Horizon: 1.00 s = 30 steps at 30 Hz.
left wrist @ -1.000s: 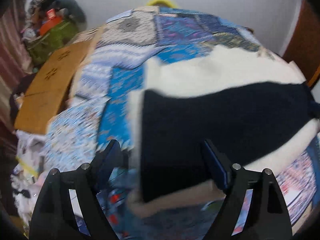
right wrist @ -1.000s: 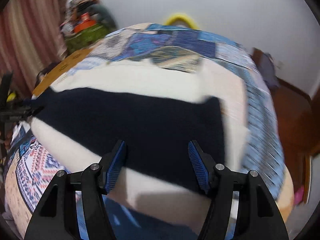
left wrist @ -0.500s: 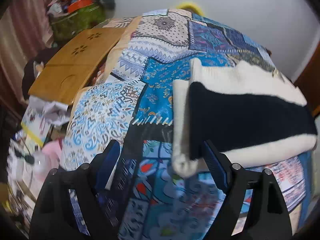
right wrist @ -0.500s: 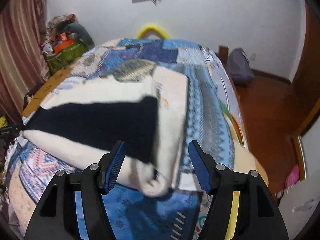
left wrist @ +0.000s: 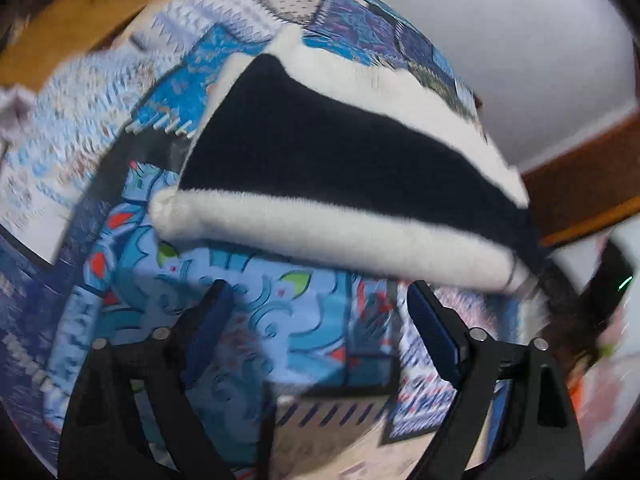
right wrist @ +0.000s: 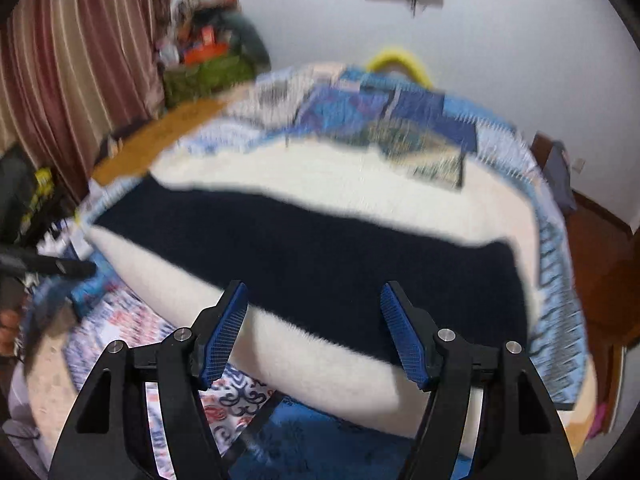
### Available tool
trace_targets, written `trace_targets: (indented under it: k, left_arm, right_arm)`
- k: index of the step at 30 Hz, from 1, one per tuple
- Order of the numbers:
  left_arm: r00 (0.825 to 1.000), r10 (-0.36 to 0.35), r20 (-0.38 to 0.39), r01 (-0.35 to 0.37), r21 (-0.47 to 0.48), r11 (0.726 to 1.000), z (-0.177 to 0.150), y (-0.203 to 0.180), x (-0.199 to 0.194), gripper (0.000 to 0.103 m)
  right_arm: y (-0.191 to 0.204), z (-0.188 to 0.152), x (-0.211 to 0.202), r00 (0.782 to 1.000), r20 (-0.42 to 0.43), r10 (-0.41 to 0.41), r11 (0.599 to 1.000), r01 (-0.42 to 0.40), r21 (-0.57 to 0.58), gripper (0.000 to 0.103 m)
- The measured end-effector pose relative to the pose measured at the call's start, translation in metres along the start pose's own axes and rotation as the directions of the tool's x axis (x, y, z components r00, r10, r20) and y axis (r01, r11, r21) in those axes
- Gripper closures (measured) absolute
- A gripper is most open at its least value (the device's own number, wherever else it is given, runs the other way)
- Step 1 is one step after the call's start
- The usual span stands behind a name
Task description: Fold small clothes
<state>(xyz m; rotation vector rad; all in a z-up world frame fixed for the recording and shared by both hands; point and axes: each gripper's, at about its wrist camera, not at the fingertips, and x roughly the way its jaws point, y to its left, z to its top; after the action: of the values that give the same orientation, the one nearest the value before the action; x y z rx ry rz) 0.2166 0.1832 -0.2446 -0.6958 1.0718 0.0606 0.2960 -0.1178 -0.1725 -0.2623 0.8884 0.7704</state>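
Observation:
A folded fleece garment, white with a wide dark navy band (left wrist: 340, 152), lies flat on the patchwork bedspread (left wrist: 260, 328). In the left wrist view my left gripper (left wrist: 316, 316) is open and empty, just in front of the garment's near white edge (left wrist: 320, 228). In the right wrist view the same garment (right wrist: 320, 256) stretches across the bed. My right gripper (right wrist: 314, 320) is open and empty, its fingertips over the garment's near white edge. Both views are motion-blurred.
A wooden board (right wrist: 168, 140) lies at the bed's far left, with a striped curtain (right wrist: 76, 64) and a pile of bags (right wrist: 212, 60) behind it. A yellow hoop (right wrist: 396, 60) shows beyond the bed. Wooden floor (right wrist: 596, 248) lies to the right.
Both grippers have swung back toward the garment after pulling away half a second ago. The left now views it from its near-left corner. The right faces its long side. The garment lies unmoved.

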Motion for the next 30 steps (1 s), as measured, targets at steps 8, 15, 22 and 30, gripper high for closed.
trace_targets:
  k: [8,15,22,30]
  left_arm:
    - [0.991,-0.127,0.051,0.134,-0.152,0.979,0.039,0.019,0.028,0.004]
    - [0.985,-0.12,0.121,0.15,-0.282,0.948,0.078,0.048,0.046,0.024]
    - [0.982,-0.083,0.17,0.135,-0.319,0.938,0.085,0.063,0.031,0.073]
    - [0.942,0.031,0.334,0.041,-0.207,0.978,0.106,0.038,-0.066,0.075]
  right_arm:
    - [-0.011,-0.014,0.011,0.998,-0.024,0.063,0.996,-0.062,0.06,0.036]
    - [-0.007,-0.016,0.009,0.998,-0.023,0.062,0.997,-0.06,0.055,0.036]
    - [-0.011,-0.005,-0.01,0.998,-0.018,0.056,0.997,-0.055,0.053,0.036]
    - [-0.036,-0.012,-0.038,1.0,0.022,0.008,0.995,-0.01,0.1,0.036]
